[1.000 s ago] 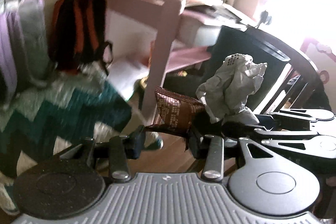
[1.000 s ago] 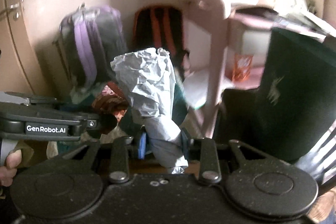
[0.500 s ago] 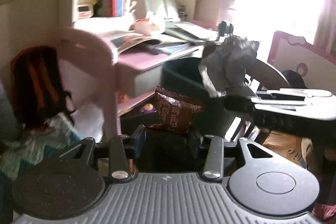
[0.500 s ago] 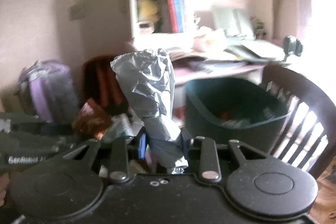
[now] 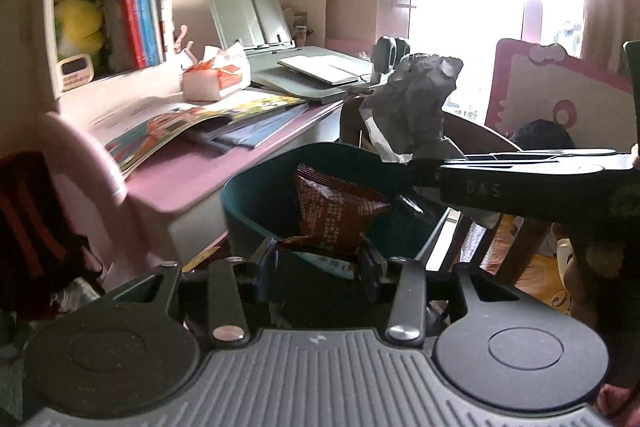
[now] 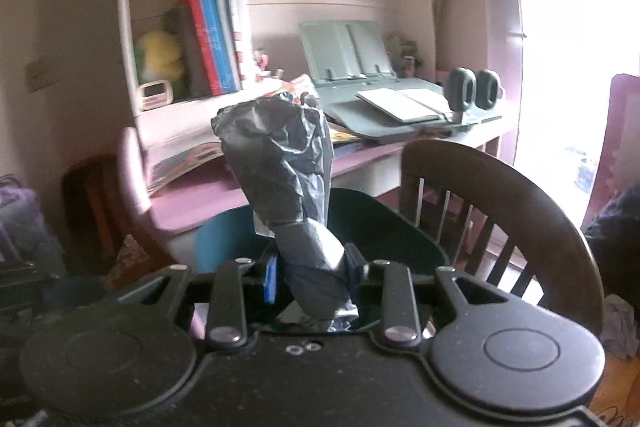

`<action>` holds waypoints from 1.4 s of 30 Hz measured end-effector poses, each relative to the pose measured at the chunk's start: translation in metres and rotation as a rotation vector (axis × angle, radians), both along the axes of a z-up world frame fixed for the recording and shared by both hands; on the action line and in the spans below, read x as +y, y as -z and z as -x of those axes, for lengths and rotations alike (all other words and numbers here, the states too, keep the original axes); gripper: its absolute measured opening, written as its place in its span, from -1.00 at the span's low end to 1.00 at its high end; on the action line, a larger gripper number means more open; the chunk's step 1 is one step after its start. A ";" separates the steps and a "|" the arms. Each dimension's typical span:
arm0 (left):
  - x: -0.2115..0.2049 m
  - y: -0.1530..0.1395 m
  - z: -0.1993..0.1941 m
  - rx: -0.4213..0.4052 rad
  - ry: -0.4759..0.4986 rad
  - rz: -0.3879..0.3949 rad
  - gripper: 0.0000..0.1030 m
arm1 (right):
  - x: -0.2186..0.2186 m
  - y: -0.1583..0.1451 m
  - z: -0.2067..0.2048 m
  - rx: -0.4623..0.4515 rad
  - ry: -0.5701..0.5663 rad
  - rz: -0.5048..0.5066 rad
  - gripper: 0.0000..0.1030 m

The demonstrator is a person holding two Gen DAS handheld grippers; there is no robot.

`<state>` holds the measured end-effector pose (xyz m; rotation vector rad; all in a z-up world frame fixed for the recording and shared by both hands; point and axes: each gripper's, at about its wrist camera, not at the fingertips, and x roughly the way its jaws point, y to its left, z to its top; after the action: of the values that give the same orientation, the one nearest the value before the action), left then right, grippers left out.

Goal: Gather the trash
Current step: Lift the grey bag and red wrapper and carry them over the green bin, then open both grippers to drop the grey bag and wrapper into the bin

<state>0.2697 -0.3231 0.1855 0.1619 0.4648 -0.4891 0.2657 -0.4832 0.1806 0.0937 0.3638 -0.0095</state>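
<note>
My left gripper [image 5: 318,261] is shut on a brown snack wrapper [image 5: 334,215], held in front of the dark teal trash bin [image 5: 248,205]. My right gripper [image 6: 312,273] is shut on a crumpled grey paper wad [image 6: 280,163], held upright just before the same bin [image 6: 404,227]. In the left wrist view the right gripper [image 5: 424,167] reaches in from the right above the bin's far rim, with the paper wad [image 5: 412,107] standing up from it.
A pink desk [image 5: 188,171] with open books, a tissue pack [image 5: 214,79] and a grey bookstand [image 6: 360,67] stands behind the bin. A dark wooden chair [image 6: 500,195] is right of the bin. A red and black backpack [image 5: 28,227] sits at the left.
Both grippers have swung from the backpacks and blanket toward the desk and moved closer to the bin. Each still holds its piece of trash.
</note>
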 end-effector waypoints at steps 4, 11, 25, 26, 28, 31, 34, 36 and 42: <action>-0.024 -0.001 -0.021 0.012 0.006 -0.009 -0.17 | -0.020 0.006 -0.020 0.025 0.030 -0.037 -0.40; -0.058 0.014 -0.059 0.044 0.007 -0.046 -0.17 | -0.042 0.020 -0.055 0.073 0.050 -0.074 -0.39; -0.079 0.048 -0.115 0.135 -0.036 -0.133 -0.14 | -0.051 0.057 -0.104 0.193 0.047 -0.135 -0.21; -0.079 0.049 -0.117 0.140 -0.035 -0.131 -0.14 | -0.051 0.058 -0.104 0.194 0.050 -0.131 -0.20; -0.079 0.052 -0.118 0.158 -0.031 -0.127 -0.10 | -0.050 0.057 -0.103 0.190 0.053 -0.125 -0.11; -0.076 0.054 -0.117 0.164 -0.039 -0.108 0.38 | -0.047 0.056 -0.102 0.194 0.067 -0.104 -0.06; -0.074 0.051 -0.111 0.153 -0.028 -0.095 0.44 | -0.046 0.053 -0.097 0.186 0.073 -0.099 -0.03; -0.071 0.047 -0.105 0.151 -0.020 -0.088 0.44 | -0.044 0.049 -0.093 0.179 0.073 -0.099 -0.02; -0.052 0.030 -0.084 0.142 -0.025 -0.043 0.44 | -0.034 0.033 -0.068 0.146 0.052 -0.088 0.02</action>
<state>0.3536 -0.3747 0.1559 0.1628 0.6153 -0.4679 0.3340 -0.5175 0.1477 0.1907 0.5075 -0.0520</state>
